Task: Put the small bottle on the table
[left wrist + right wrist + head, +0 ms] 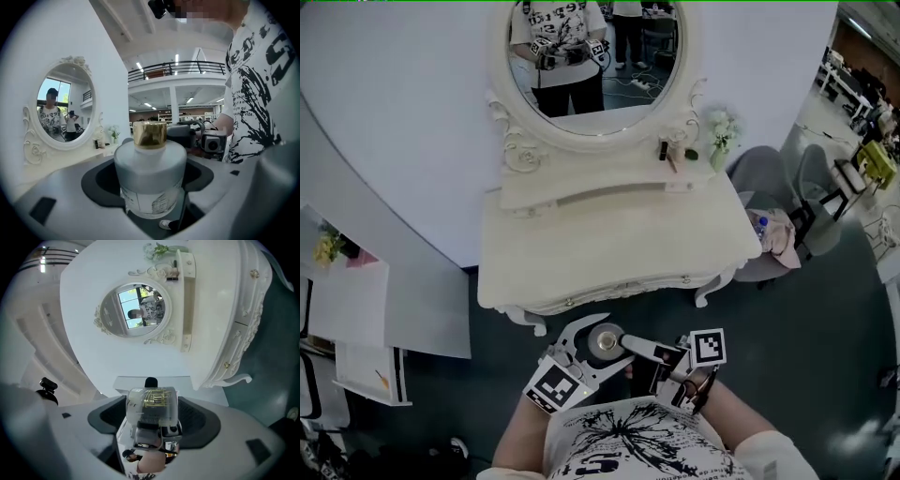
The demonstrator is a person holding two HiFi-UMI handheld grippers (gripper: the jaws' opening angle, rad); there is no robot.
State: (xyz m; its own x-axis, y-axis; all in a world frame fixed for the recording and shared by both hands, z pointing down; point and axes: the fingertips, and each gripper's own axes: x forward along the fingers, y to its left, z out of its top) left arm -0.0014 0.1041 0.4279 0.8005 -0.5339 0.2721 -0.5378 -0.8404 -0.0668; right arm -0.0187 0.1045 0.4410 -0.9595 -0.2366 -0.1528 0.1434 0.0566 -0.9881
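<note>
My left gripper (602, 339) is shut on a frosted bottle with a gold cap (606, 343), held low in front of my body. In the left gripper view the bottle (150, 176) stands upright between the jaws of that gripper (150, 192). My right gripper (661, 364) is close beside it, to the right. In the right gripper view it (152, 423) is shut on a small bottle with a clear cap and gold pattern (152, 411). The white dressing table (609, 253) stands ahead of both grippers, apart from them.
An oval mirror (595, 56) rises behind the table's raised shelf, which carries small dark items (666, 150) and a vase of flowers (720, 131). A grey chair (783, 183) with pink cloth stands right of the table. White boards (356, 309) lean at the left.
</note>
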